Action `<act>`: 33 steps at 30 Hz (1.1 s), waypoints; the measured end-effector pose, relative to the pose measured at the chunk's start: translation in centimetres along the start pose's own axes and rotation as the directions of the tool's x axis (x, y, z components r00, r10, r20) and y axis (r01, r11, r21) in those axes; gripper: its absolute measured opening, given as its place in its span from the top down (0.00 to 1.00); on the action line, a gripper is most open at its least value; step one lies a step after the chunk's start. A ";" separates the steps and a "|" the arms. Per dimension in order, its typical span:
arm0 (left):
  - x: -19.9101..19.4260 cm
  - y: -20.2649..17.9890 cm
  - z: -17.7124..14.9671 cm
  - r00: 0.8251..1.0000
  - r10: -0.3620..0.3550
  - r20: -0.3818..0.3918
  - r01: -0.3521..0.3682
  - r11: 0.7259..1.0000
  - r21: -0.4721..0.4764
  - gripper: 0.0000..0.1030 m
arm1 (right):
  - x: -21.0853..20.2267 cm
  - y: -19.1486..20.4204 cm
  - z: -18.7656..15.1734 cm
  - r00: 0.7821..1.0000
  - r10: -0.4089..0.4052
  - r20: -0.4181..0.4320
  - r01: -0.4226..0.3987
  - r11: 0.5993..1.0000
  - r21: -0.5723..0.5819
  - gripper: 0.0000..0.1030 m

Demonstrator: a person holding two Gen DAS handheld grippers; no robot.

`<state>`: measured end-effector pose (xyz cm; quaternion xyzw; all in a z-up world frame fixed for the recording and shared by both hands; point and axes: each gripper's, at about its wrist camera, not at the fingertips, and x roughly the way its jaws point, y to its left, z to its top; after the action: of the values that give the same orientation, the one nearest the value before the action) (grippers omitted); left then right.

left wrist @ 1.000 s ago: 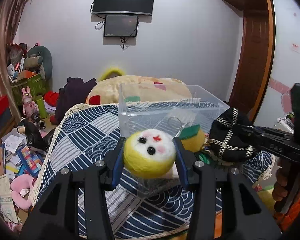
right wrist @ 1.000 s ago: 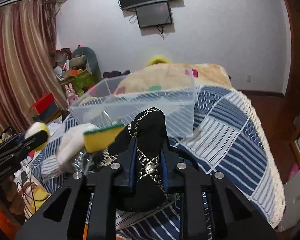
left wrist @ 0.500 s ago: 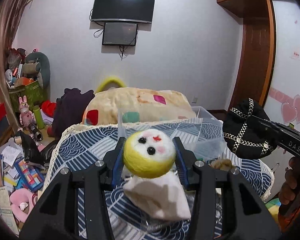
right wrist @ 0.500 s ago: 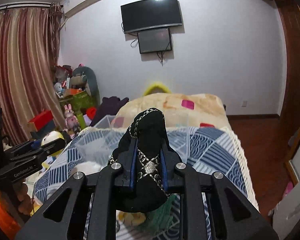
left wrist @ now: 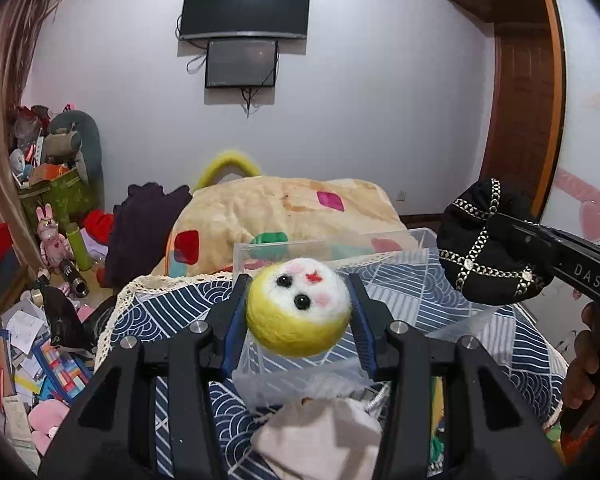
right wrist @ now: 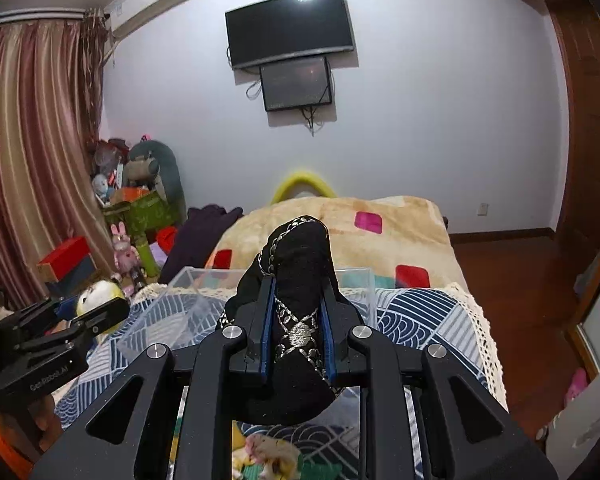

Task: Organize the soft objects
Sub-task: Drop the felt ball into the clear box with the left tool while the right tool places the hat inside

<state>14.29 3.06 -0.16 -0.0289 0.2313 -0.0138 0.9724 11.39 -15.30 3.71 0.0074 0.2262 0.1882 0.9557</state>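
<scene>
My left gripper is shut on a round yellow and white felt ball with a face, held in the air above the clear plastic box. My right gripper is shut on a black soft pouch with silver chain trim, also lifted over the box. The pouch and right gripper show at the right of the left wrist view. The ball and left gripper show at the left of the right wrist view. A white cloth item lies below the left gripper.
The box stands on a blue and white patterned cover on a bed, with a beige blanket behind it. More soft items lie below the right gripper. Clutter and toys fill the floor at left. A wooden door is at right.
Both grippers have risen with their objects and now look over the box from above. The yellow and green sponge seen earlier is out of view.
</scene>
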 end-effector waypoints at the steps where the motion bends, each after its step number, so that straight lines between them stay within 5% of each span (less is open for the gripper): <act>1: 0.6 0.1 0.1 1.000 0.001 -0.010 -0.001 1.000 -0.003 0.56 | 0.4 0.1 0.0 1.000 -0.002 -0.007 0.001 1.000 -0.004 0.83; 18: 9.3 0.7 -0.2 0.961 -0.081 -0.264 0.075 0.997 -0.029 0.56 | 6.1 0.7 -1.6 0.977 -0.037 -0.209 0.020 0.996 -0.084 0.83; 27: 10.4 -0.2 -0.8 0.945 -0.096 -0.312 0.099 0.995 -0.007 0.53 | 7.0 1.1 -2.1 0.965 -0.050 -0.257 0.020 0.993 -0.119 0.79; 29: 10.3 -0.5 -0.8 0.947 -0.088 -0.310 0.095 0.995 0.007 0.47 | 7.0 1.0 -2.1 0.964 -0.049 -0.262 0.019 0.993 -0.119 0.76; 33: 9.7 -0.8 -0.5 0.954 -0.081 -0.289 0.091 0.996 0.022 0.37 | 6.8 1.0 -2.0 0.965 -0.049 -0.257 0.020 0.993 -0.115 0.50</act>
<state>22.70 1.85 -4.95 -0.0193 0.3683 -0.0644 0.9273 15.81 -12.09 -0.90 -0.0745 0.3383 0.1831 0.9200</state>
